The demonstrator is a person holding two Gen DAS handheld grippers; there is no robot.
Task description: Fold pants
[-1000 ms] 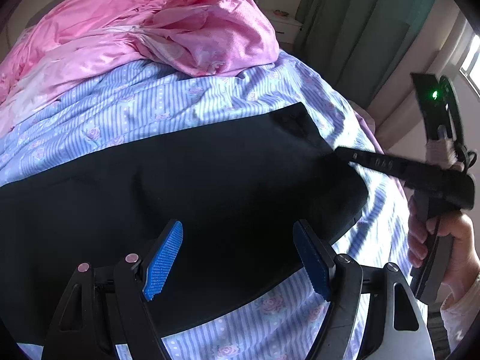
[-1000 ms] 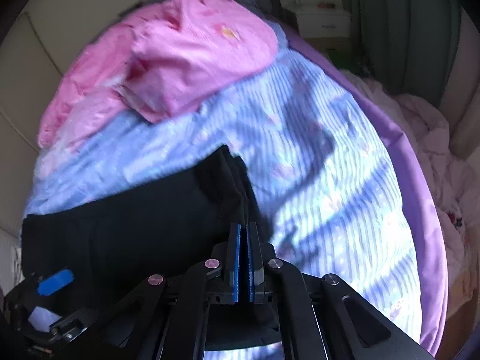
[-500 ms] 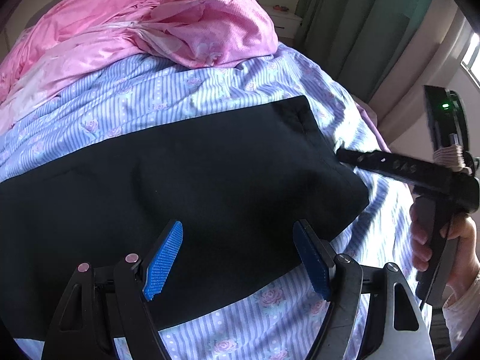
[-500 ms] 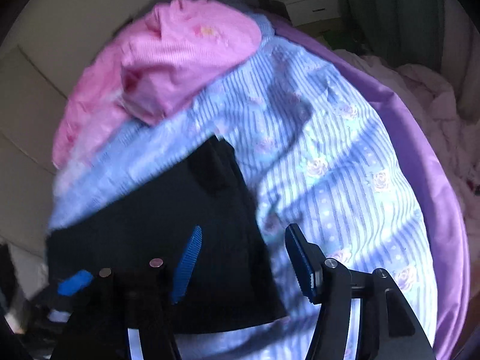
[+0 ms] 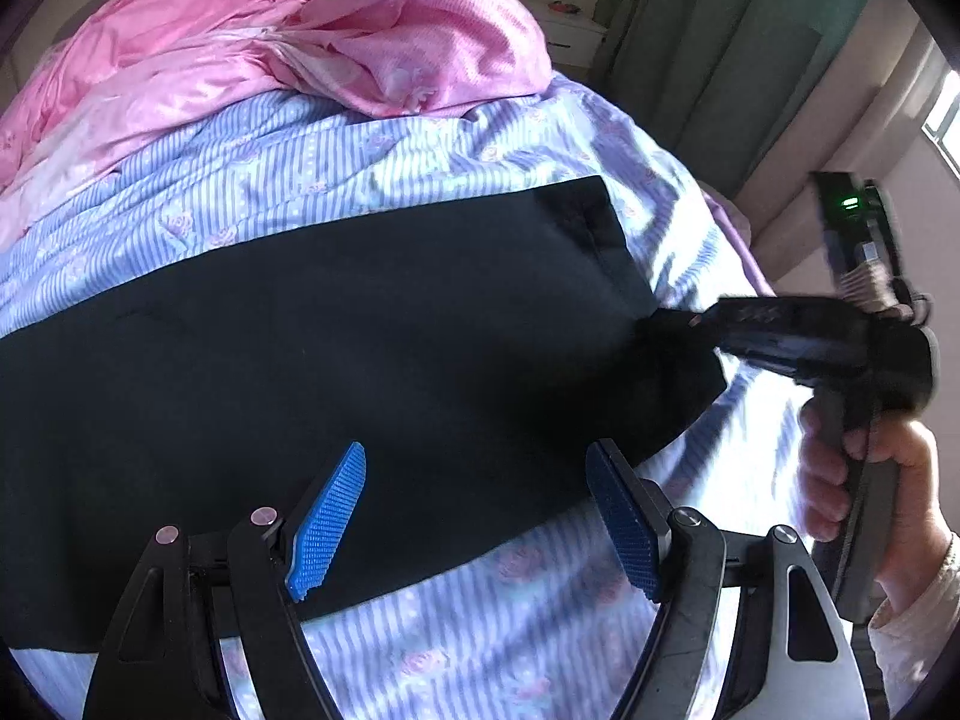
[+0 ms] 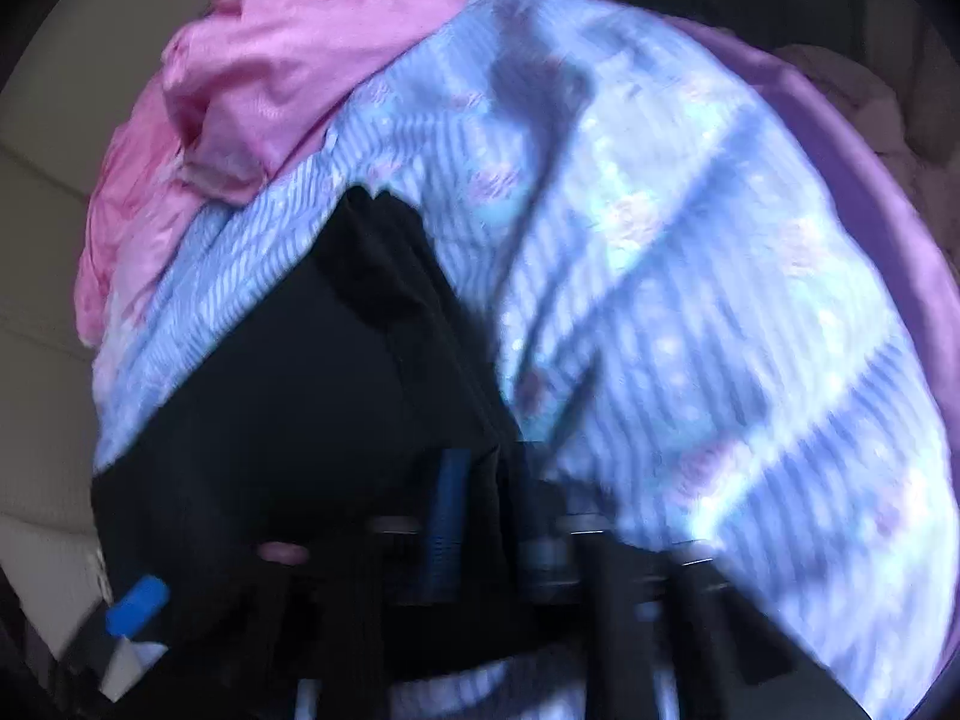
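The black pants [image 5: 360, 360] lie flat across the blue striped bedsheet [image 5: 300, 180]. My left gripper [image 5: 477, 516] is open and empty, hovering over the pants' near edge. My right gripper [image 5: 678, 321] reaches the pants' right edge from the right. In the blurred right wrist view its blue pads [image 6: 447, 516] stand close on either side of the pants' edge [image 6: 486, 498], closed on the fabric. The pants [image 6: 300, 390] spread to the left there.
A crumpled pink duvet [image 5: 270, 42] is piled at the head of the bed. Green curtains [image 5: 720, 30] and a white nightstand [image 5: 570, 30] stand beyond the bed's right side. A purple sheet border [image 6: 840, 150] rims the bed.
My right gripper was shut a second ago, opened half a second ago, and has now closed on the pants' right edge. My left gripper stayed open and barely moved.
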